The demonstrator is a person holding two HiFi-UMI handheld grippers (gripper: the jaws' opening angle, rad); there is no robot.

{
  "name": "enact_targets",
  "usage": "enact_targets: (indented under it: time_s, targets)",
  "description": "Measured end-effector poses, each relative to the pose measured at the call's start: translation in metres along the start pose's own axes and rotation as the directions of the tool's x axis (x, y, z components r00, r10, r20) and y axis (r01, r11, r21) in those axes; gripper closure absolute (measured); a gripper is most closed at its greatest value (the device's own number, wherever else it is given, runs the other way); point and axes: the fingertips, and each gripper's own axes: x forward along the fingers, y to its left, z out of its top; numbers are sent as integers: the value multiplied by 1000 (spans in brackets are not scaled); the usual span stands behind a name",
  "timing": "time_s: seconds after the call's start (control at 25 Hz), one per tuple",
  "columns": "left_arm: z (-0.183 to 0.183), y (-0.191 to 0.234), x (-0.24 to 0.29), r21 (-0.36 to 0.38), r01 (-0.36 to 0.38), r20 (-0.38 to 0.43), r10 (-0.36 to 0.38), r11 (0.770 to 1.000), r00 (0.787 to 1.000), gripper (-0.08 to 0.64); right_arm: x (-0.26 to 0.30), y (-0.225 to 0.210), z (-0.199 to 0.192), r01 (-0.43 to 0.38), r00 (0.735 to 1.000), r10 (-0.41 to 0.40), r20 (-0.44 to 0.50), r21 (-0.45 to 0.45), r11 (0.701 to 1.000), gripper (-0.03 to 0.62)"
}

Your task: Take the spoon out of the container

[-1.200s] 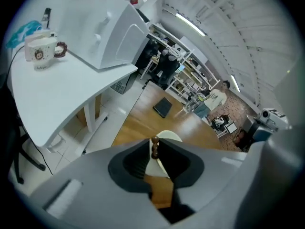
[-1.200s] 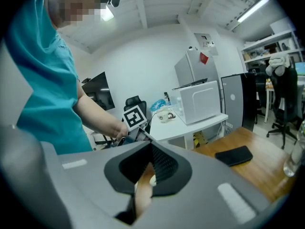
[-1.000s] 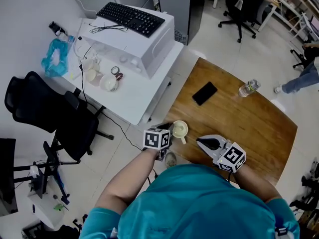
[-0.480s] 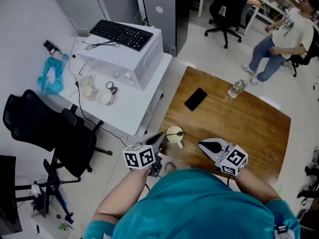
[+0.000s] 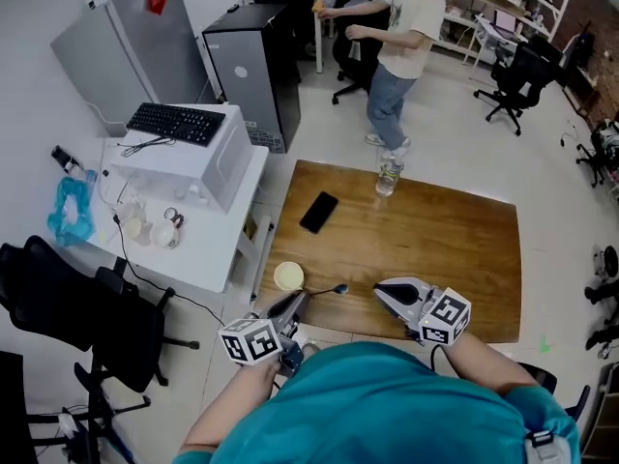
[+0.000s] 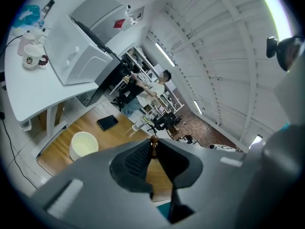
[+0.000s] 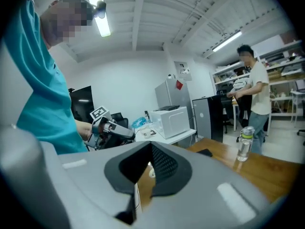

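Note:
A cream cup (image 5: pixel 288 275) stands near the front left corner of the wooden table (image 5: pixel 435 240). My left gripper (image 5: pixel 298 300) is shut on the handle of a dark spoon (image 5: pixel 329 289). The spoon sticks out to the right, outside the cup and just above the tabletop. In the left gripper view the handle end (image 6: pixel 153 142) shows pinched between the pads, with the cup (image 6: pixel 83 144) to the left below. My right gripper (image 5: pixel 379 291) hovers at the table's front edge, right of the spoon, shut and empty; in its own view the pads (image 7: pixel 164 163) meet.
A black phone (image 5: pixel 319 212) lies on the table behind the cup. A water bottle (image 5: pixel 388 177) stands at the far edge, where a person (image 5: pixel 397 37) is standing. A white side table (image 5: pixel 208 249) with mugs and a keyboard is at the left, beside a black chair (image 5: pixel 77 307).
The spoon, which lay in the cup, is now out of it and held to its right. My left gripper drew back toward me. A person has come up to the table's far edge.

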Motion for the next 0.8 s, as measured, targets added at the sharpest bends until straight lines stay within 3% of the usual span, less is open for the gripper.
enact_targets:
  time_s: [0.12, 0.28, 0.52, 0.6, 0.8]
  targets:
    - [-15, -75, 5, 31, -4, 10, 4, 1000, 1000, 515, -69, 15, 22, 2, 1000, -2, 12, -31, 1000, 591]
    - [-61, -173, 18, 28, -3, 41, 2, 1000, 999, 515, -174, 43, 41, -11, 1000, 13, 28, -81, 997, 591]
    - [-186, -267, 48, 104, 5, 51, -11, 995, 999, 515, -312, 79, -26, -26, 996, 35, 81, -118, 993, 591]
    - [-211, -294, 51, 133, 13, 31, -18, 991, 999, 515, -347, 92, -34, -18, 996, 28, 86, -116, 993, 591]
    - [-247, -326, 42, 128, 53, 16, -56, 990, 998, 515, -400, 113, -47, 45, 995, -38, 87, -88, 995, 591]
